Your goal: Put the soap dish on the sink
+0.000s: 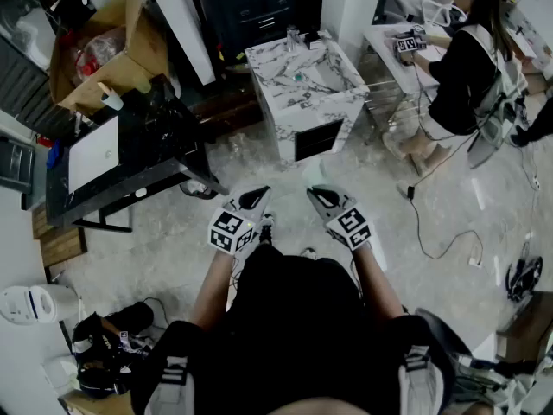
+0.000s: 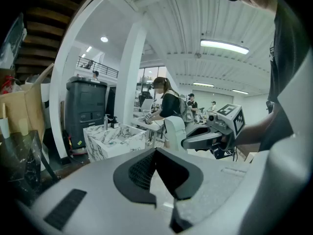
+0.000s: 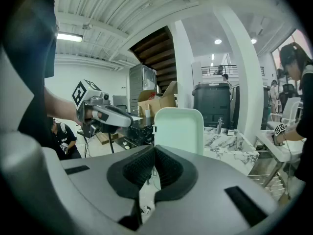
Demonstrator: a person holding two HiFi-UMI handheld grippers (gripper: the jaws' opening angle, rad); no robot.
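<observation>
1. Soap dish [image 3: 178, 130]: a pale, rounded rectangle that stands upright just beyond the right gripper [image 3: 153, 152]. We read this gripper's jaws as pressed together on the dish's lower edge. The long axis of the dish runs up and down, and its broad face is turned toward that gripper's camera.
2. Left gripper [image 2: 155, 153]: the jaws are pressed together with nothing between them. It is held beside the right gripper and carries nothing.
3. Sink [image 1: 333, 93]: a marble-patterned unit straight ahead of us across open floor, well apart from both grippers.
   - In the head view it lies forward of the gap between the two grippers, so neither hand is clearly nearer.
   - The dish is in the right hand, so we judge that the coming move belongs to that hand. It is a carry forward, then a tip from upright to flat over the sink's top.
4. Differences between views:
   - The head view alone gives the layout, namely the open floor between us and the sink. There we can hardly tell the dish from the pale floor ahead of the right gripper [image 1: 321, 199].
   - The right gripper view shows the dish plainly, with the sink [image 3: 230, 146] behind it and to its right, partly covered by it.
   - The left gripper view gives the side aspect. The dish [image 2: 175, 130] touches the tip of the right gripper [image 2: 196, 141], and the sink [image 2: 115, 137] stands beyond them to the left.
</observation>
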